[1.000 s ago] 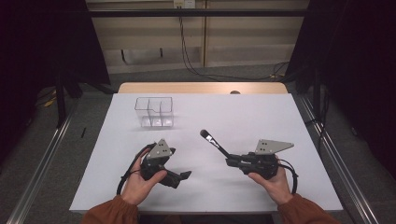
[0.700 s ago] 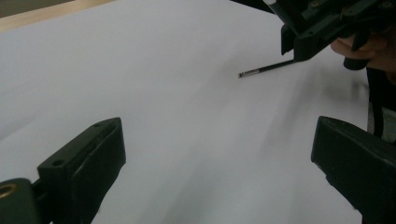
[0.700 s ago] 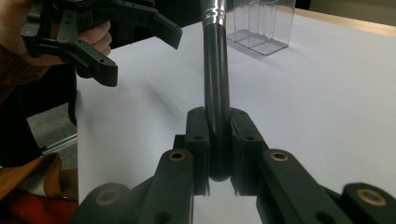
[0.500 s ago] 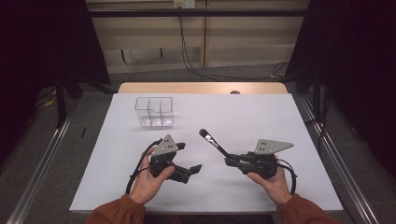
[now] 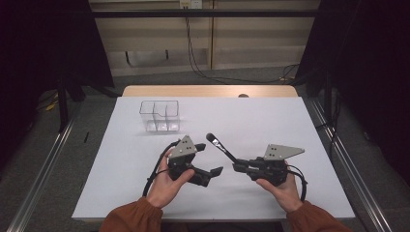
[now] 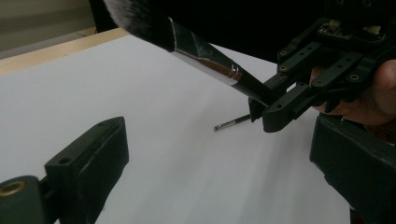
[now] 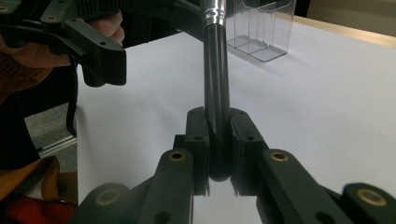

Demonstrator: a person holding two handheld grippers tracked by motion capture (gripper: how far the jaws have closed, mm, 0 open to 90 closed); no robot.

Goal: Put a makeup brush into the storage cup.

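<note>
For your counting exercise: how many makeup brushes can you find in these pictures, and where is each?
1. The makeup brush is clamped by its handle in the right gripper, bristles raised toward the clear organizer; none stand in it.

Brush (image 6: 205,58) bristle tip cut off by left gripper view's top edge.

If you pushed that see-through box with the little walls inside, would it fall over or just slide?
The clear box would probably slide: it looks low and wide, sitting flat on the smooth white table. It likely weighs little, since its compartments appear empty and its walls thin. Being hard plastic, it should keep its shape, though a sharp knock might crack it.
</note>
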